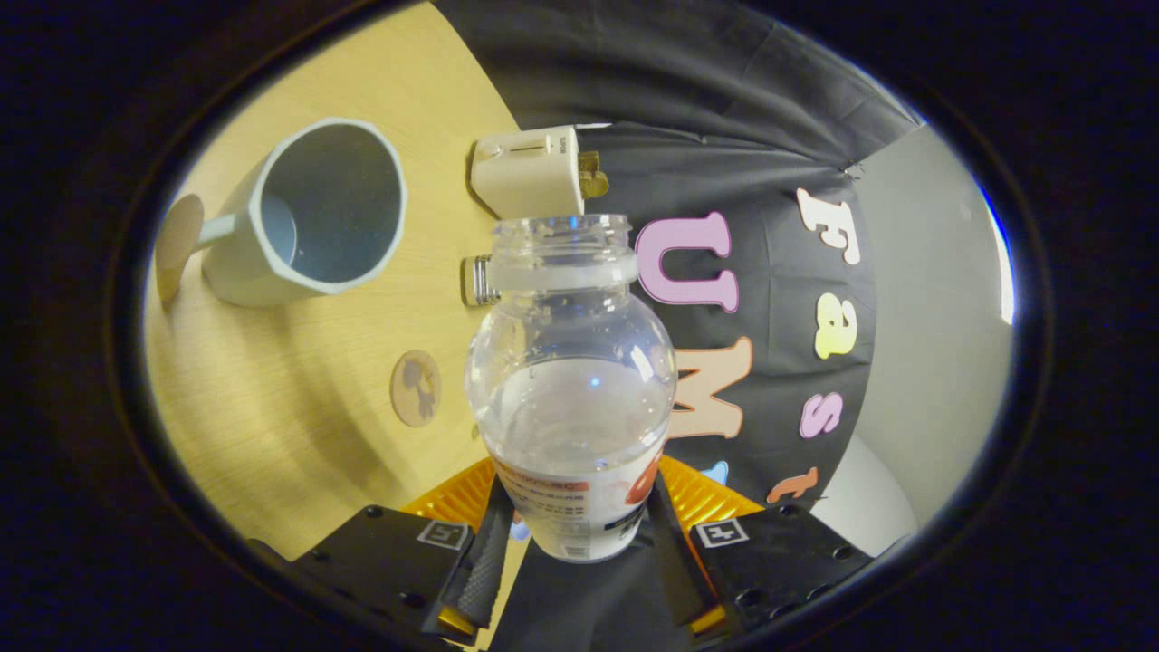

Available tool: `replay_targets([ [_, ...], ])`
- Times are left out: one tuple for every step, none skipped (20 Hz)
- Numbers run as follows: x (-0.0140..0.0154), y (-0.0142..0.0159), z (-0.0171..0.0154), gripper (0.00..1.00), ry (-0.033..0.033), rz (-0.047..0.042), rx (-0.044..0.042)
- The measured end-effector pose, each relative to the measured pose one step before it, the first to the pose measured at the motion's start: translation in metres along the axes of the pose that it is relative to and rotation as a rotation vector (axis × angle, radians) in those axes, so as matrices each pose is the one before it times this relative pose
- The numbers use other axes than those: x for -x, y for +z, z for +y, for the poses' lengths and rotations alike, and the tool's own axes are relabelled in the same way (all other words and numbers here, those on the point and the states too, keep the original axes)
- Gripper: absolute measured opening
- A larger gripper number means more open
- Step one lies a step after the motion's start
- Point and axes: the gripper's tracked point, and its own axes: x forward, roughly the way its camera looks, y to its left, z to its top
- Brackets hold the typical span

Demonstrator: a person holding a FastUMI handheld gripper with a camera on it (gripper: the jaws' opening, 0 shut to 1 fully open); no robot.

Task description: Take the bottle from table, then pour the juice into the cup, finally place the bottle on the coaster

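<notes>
We are gripping the bottle (570,389) between both fingers of the gripper (579,552), clamped on its lower body, cap off, clear liquid inside. Beyond the bottle, the cup (308,213) is sitting on the table (272,407); the coaster (416,388) is lying nearer, perhaps flat.

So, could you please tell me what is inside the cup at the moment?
The cup lies tipped toward the camera, so its inside wall and part of its floor show bare, with no liquid visible. The near rim hides the rest. The gripper jaws are shut on the bottle.
</notes>
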Motion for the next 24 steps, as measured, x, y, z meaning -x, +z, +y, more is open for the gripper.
replay_targets([
  [-0.00051,0.00058,-0.00032,0.75,0.00001,-0.00536,0.01402],
  [0.00095,0.00027,-0.00045,0.75,0.00013,-0.00464,0.01435],
  [-0.00016,0.00062,0.00034,0.75,0.0034,-0.00355,0.01361],
  [0.00051,0.00104,0.00016,0.75,0.00222,-0.00208,0.01157],
  [0.00046,-0.00039,0.00014,0.75,0.00369,-0.00232,0.01043],
  [0.00043,0.00053,0.00052,0.75,0.00378,-0.00128,0.0113],
  [0.00025,-0.00018,0.00028,0.75,0.00025,-0.00086,0.01511],
  [-0.00001,0.00117,-0.00033,0.75,-0.00194,-0.003,0.01649],
  [0.0001,0.00003,-0.00159,0.75,-0.00091,-0.00338,0.01253],
  [0.00089,0.00105,0.00041,0.75,0.00138,-0.00352,0.00804],
  [-0.00028,0.00034,0.00043,0.75,0.0014,-0.00355,0.00532],
  [0.00017,0.00015,-0.0002,0.75,-0.00003,-0.00153,0.00622],
  [-0.00065,-0.00014,-0.00118,0.75,0.00006,-0.00186,0.00678],
  [0.00057,0.00015,-0.0004,0.75,0.00024,-0.00138,0.00659],
  [0.00036,0.00008,-0.00045,0.75,-0.00024,-0.0006,0.00551],
  [0.00086,-0.00056,-0.00061,0.75,0.00055,-0.00089,0.00494],
  [0.00031,-0.00046,-0.00005,0.75,-0.00031,-0.00118,0.00488],
  [0.00073,-0.00047,-0.00089,0.75,-0.00174,-0.00167,0.00427],
  [0.00078,-0.00042,-0.00095,0.75,-0.0005,-0.00094,0.00426],
  [0.00124,-0.00007,-0.00066,0.75,-0.00158,-0.00052,0.00486],
  [-0.00011,-0.0002,-0.00176,0.75,-0.00157,0.00018,0.00432],
  [-0.00032,0.00005,-0.00154,0.75,-0.00173,0.00049,0.00237],
  [-0.00046,-0.00043,-0.00163,0.75,-0.00244,0.00022,0.00146],
  [0.00025,0.00051,-0.00231,0.75,-0.00301,-0.0016,0.00252],
])
